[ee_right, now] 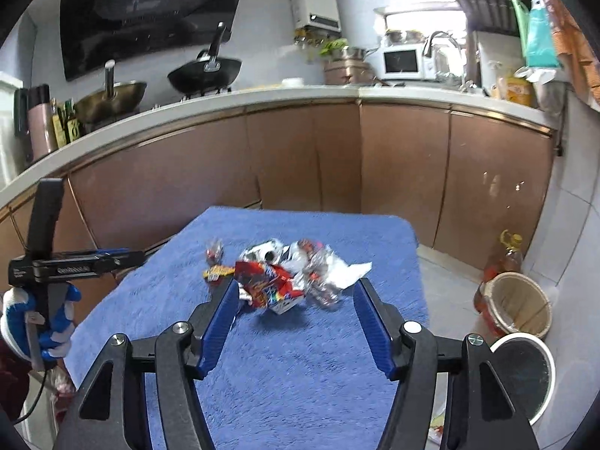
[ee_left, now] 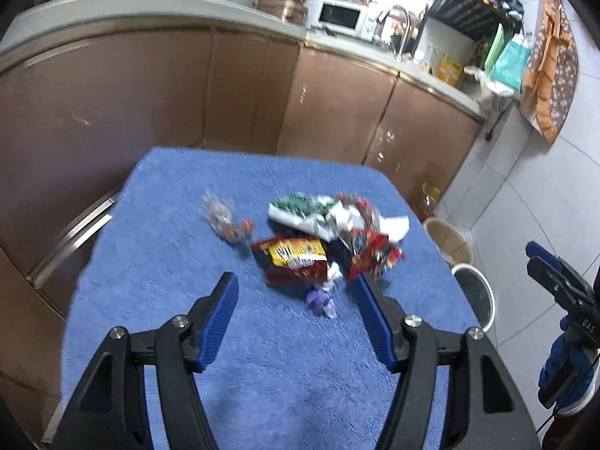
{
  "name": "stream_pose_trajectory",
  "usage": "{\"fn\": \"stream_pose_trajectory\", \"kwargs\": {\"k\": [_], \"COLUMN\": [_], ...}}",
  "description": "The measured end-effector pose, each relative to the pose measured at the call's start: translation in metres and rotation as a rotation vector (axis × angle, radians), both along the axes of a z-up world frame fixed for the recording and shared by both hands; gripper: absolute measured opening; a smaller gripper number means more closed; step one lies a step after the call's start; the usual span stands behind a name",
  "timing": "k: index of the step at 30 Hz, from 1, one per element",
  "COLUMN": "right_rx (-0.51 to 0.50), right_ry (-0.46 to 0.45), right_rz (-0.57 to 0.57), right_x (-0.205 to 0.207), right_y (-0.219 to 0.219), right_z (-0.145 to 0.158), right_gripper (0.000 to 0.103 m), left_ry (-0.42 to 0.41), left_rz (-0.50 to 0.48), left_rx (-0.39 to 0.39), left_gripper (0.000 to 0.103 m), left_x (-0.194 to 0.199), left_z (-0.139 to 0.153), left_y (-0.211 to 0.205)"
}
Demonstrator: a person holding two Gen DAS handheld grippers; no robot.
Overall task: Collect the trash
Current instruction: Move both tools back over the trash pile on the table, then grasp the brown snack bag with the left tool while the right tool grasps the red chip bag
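Blue terry cloth covers the small table, trash pile roughly at its centre. Writing: no wrapper print readable, all motion-blurred; the right gripper's body in the left view carries small white letters, too blurred to read for sure.

Around: brown cabinet fronts under a pale counter behind the table. On the counter a white microwave, a black wok, a metal pan and bottles at the left end. On the floor right of the table, a tan woven bin and a white-rimmed bin close together, with an oil bottle behind them. Nothing stands between either gripper and the pile.

Trash: crumpled snack wrappers heaped together, red-and-yellow bag in front, green-and-white packet behind, silver foil and red scraps to the right. A small purple wrapper lies just in front of the heap, apart from it; a clear crumpled piece with red bits lies to the left, also separate. In the right view the same heap shows mostly red and silver.

Left gripper: fingers spread wide, nothing between them, above the cloth near the purple wrapper. Right gripper: fingers spread wide, empty, tips either side of the heap's near edge; whether they touch it, can't tell. Blue-gloved hands hold both.
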State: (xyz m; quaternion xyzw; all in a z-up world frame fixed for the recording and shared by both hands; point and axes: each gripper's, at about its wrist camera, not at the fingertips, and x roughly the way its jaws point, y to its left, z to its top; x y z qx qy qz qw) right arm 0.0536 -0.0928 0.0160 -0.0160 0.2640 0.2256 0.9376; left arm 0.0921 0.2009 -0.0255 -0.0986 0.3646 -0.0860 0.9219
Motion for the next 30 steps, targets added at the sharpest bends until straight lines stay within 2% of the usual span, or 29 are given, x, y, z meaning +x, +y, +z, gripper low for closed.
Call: {"fn": "stream_pose_trajectory", "kwargs": {"k": [6, 11, 19, 25, 30], "right_rx": [-0.01, -0.004, -0.033, -0.079, -0.11], "right_ry": [0.067, 0.116, 0.115, 0.087, 0.113], "right_rz": [0.046, 0.084, 0.187, 0.224, 0.242], "right_x": [0.025, 0.048, 0.076, 0.094, 0.113], "right_y": [0.01, 0.021, 0.049, 0.065, 0.076], "right_z": [-0.026, -0.047, -0.065, -0.069, -0.084], "right_gripper": [0.064, 0.065, 0.072, 0.075, 0.075], "left_ry": [0.078, 0.155, 0.241, 0.294, 0.34], "left_rz": [-0.036, -0.002, 0.021, 0.11, 0.197], "left_rx": [-0.05, -0.158, -0.434, -0.589, -0.688], "left_gripper": [0.063, 0.063, 0.063, 0.064, 0.064], "left_x": [0.036, 0.059, 0.068, 0.088, 0.104], "left_z": [-0.037, -0.065, -0.094, -0.109, -0.127], "left_y": [-0.014, -0.001, 0.011, 0.023, 0.032]}}
